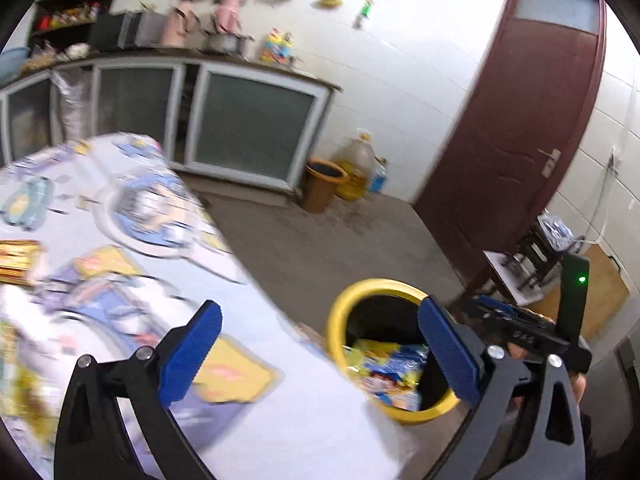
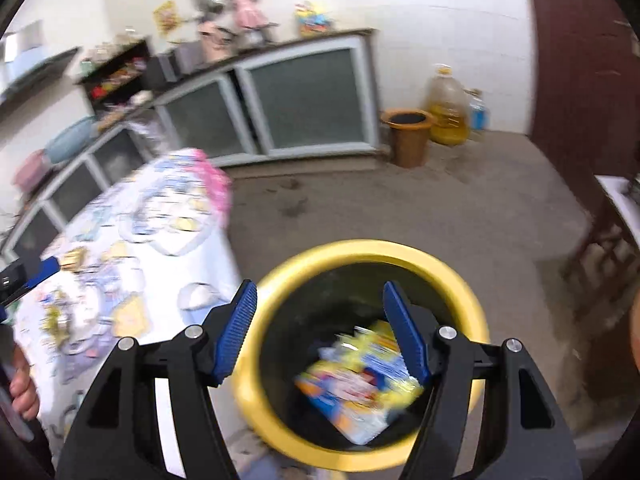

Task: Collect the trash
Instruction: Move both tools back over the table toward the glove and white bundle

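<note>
A crumpled snack wrapper, yellow and blue, is seen lying at the bottom of the yellow-rimmed trash bin, right under the right claw. That claw is released, nothing pinched between its blue pads. The left claw is spread wide too, nothing gripped, with the bin just beyond its right finger. To its left a worktop covered by a cartoon-print cloth is seen, pretty blurry. Farther off, an orange bucket is parked by the cabinet.

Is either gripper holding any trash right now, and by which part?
Nothing is held. The left gripper and right gripper are both open and empty; the wrapper lies in the yellow bin.
</note>
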`<action>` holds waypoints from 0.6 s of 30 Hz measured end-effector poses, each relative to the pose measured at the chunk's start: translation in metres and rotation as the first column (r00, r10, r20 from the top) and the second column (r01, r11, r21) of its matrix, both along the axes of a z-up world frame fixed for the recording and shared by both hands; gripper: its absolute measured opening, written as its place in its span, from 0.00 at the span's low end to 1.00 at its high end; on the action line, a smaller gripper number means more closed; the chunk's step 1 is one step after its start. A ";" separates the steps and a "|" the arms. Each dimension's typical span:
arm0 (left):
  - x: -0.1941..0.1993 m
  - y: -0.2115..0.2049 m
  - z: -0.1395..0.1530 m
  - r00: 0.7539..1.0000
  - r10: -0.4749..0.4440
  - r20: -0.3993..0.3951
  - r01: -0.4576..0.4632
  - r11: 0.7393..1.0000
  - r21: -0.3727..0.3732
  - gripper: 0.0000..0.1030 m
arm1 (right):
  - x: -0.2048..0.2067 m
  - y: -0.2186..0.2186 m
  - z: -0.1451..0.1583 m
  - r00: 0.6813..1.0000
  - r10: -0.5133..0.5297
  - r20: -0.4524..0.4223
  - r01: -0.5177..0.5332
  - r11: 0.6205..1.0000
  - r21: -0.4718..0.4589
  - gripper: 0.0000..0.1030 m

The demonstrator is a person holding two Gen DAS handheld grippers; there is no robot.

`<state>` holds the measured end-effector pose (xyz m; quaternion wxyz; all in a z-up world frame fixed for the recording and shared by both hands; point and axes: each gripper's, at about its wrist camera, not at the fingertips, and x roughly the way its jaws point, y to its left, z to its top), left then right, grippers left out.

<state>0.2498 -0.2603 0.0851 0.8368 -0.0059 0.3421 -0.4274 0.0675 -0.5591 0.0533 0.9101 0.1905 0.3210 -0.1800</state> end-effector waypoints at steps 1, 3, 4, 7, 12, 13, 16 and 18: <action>0.005 0.019 0.003 0.999 0.033 0.019 -0.033 0.999 0.010 0.92 | 0.007 0.010 0.004 0.999 0.039 0.020 -0.039 0.999 -0.003 0.62; 0.012 0.052 0.007 0.996 0.077 0.050 -0.078 0.997 0.024 0.92 | 0.024 0.034 0.013 0.990 0.129 0.055 -0.128 0.991 -0.026 0.62; 0.018 0.080 0.009 0.989 0.126 0.078 -0.130 0.991 0.045 0.92 | 0.032 0.044 0.016 0.985 0.162 0.061 -0.160 0.986 -0.035 0.62; 0.029 0.139 0.008 0.966 0.222 0.132 -0.234 0.968 0.087 0.92 | 0.061 0.085 0.021 0.953 0.295 0.069 -0.291 0.955 -0.063 0.62; 0.057 0.229 -0.012 0.936 0.313 0.159 -0.341 0.918 0.201 0.92 | 0.124 0.163 0.021 0.839 0.541 0.065 -0.538 0.841 -0.053 0.62; 0.059 0.238 -0.015 0.934 0.320 0.158 -0.348 0.913 0.211 0.92 | 0.137 0.177 0.020 0.812 0.581 0.060 -0.578 0.814 -0.050 0.62; 0.074 0.266 -0.027 0.937 0.319 0.140 -0.344 0.912 0.224 0.92 | 0.176 0.218 0.020 0.741 0.670 0.039 -0.669 0.742 -0.047 0.60; 0.083 0.275 -0.035 0.943 0.307 0.126 -0.329 0.915 0.233 0.92 | 0.199 0.241 0.017 0.699 0.715 0.014 -0.714 0.699 -0.034 0.58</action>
